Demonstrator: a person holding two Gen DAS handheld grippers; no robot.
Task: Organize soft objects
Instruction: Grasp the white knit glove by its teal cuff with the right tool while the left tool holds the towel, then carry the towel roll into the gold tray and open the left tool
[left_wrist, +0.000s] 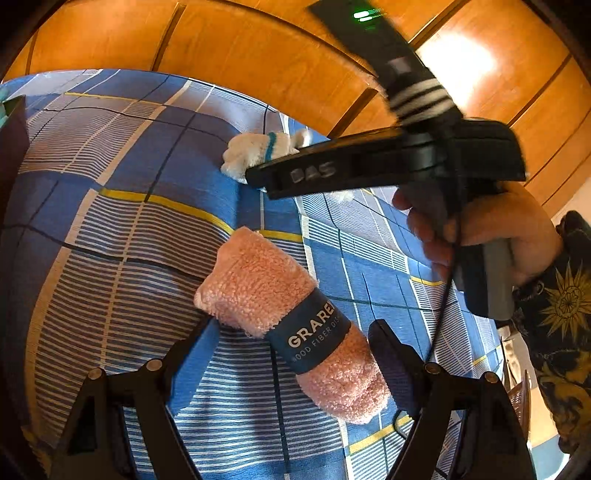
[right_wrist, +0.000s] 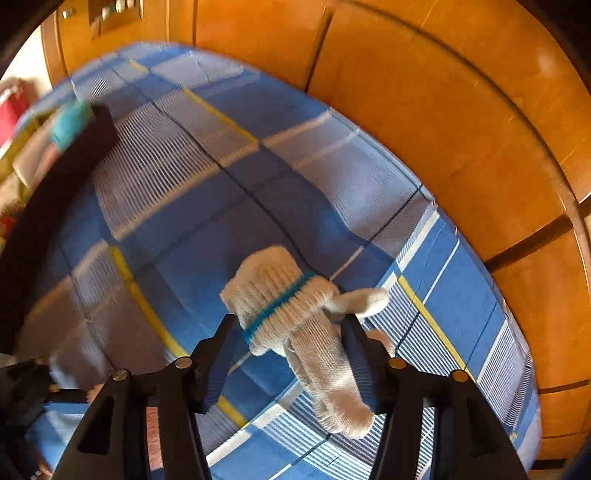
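Observation:
A rolled pink cloth (left_wrist: 258, 277) with a blue paper band lies slanted on the blue checked bedsheet (left_wrist: 110, 221). It runs between the fingers of my left gripper (left_wrist: 293, 326), which stands open; sheet shows between the left pad and the roll. A white knit glove (right_wrist: 280, 299) with a teal stripe lies on the sheet between the fingers of my right gripper (right_wrist: 290, 321). That gripper is open too, its right pad against the glove. In the left wrist view the right gripper (left_wrist: 266, 181) hangs over the same glove (left_wrist: 258, 151), held by a hand (left_wrist: 480, 229).
A dark box (right_wrist: 85, 147) with something teal (right_wrist: 70, 123) in it stands at the far left of the bed. Orange wooden panels (right_wrist: 443, 110) close off the far side. A patterned dark sleeve (left_wrist: 565, 306) is at the right, and a black cable (left_wrist: 443, 295) hangs from the right gripper.

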